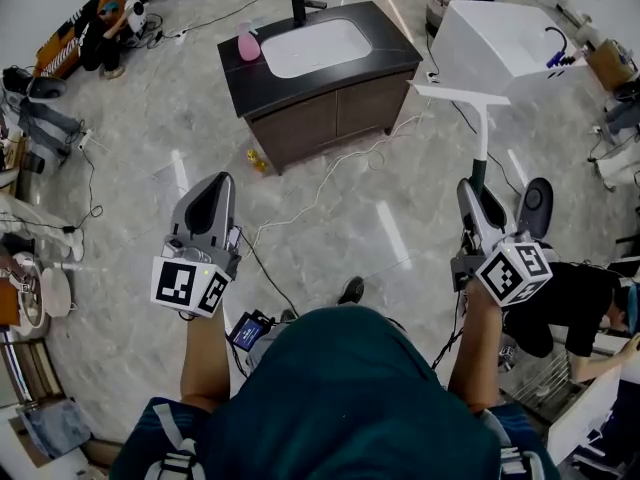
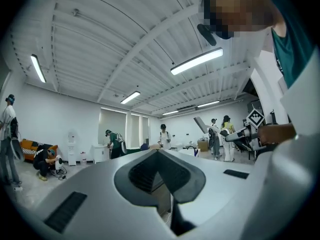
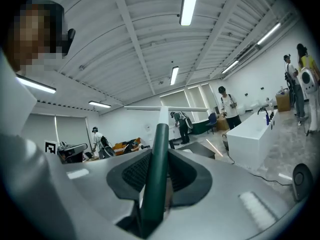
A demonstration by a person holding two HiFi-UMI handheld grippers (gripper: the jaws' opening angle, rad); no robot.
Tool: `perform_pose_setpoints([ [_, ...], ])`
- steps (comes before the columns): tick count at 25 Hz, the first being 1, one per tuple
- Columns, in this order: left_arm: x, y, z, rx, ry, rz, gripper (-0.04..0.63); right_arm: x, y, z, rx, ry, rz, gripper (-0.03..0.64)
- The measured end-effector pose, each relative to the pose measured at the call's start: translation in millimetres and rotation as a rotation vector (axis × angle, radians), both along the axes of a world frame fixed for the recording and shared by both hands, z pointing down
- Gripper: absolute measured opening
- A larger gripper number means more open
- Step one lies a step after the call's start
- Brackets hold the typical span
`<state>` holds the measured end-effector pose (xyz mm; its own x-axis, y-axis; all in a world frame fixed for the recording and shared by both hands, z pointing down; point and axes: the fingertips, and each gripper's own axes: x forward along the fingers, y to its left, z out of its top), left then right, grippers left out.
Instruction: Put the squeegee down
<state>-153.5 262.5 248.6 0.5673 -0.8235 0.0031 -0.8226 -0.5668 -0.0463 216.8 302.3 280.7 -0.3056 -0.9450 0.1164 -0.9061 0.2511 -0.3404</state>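
In the head view my right gripper (image 1: 478,188) is shut on the squeegee (image 1: 483,128). Its dark green handle sits between the jaws, and the white stem and white blade (image 1: 460,94) stick out ahead, over the floor between the vanity and the bathtub. The right gripper view shows the green handle (image 3: 161,134) clamped upright in the right gripper (image 3: 157,176), with the blade (image 3: 165,108) lying crosswise at the top. My left gripper (image 1: 213,190) hangs over the bare floor at the left, shut with nothing in it. In the left gripper view the left gripper (image 2: 159,159) shows its pads together.
A dark vanity (image 1: 390,53) with a white basin (image 1: 315,46), a black faucet (image 1: 300,3) and a pink bottle (image 1: 248,43) stands ahead. A white bathtub (image 1: 500,38) is at the far right. Cables (image 1: 330,178) run across the grey floor. A person (image 1: 570,303) crouches at the right.
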Motion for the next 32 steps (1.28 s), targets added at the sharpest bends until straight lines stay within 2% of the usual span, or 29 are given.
perform_pose_setpoints([
  [3, 30.8, -7.9, -8.8, 0.029, -0.03, 0.021, 0.006, 16.0, -9.2, 2.0, 0.005, -0.013, -0.018, 0.1],
  [9, 70.9, -20.0, -9.2, 0.023, -0.084, 0.049, 0.006, 50.3, -22.1, 23.9, -0.024, -0.061, -0.02, 0.1],
  [17, 106.5, -44.8, 6.6, -0.019, -0.088, 0.104, 0.005, 82.2, -26.9, 29.6, -0.029, -0.077, 0.041, 0.1],
  [21, 121.5, -74.5, 17.9, -0.029, -0.078, 0.147, 0.005, 87.3, -39.5, 39.4, -0.042, -0.075, 0.069, 0.1],
  [25, 141.5, -114.0, 22.0, -0.033, -0.052, 0.231, 0.005, 93.5, -50.2, 35.5, -0.056, -0.055, 0.142, 0.1],
  [32, 147.3, -215.3, 2.7, 0.006, -0.018, 0.34, 0.005, 88.9, -107.9, 11.4, -0.031, -0.026, 0.256, 0.1],
])
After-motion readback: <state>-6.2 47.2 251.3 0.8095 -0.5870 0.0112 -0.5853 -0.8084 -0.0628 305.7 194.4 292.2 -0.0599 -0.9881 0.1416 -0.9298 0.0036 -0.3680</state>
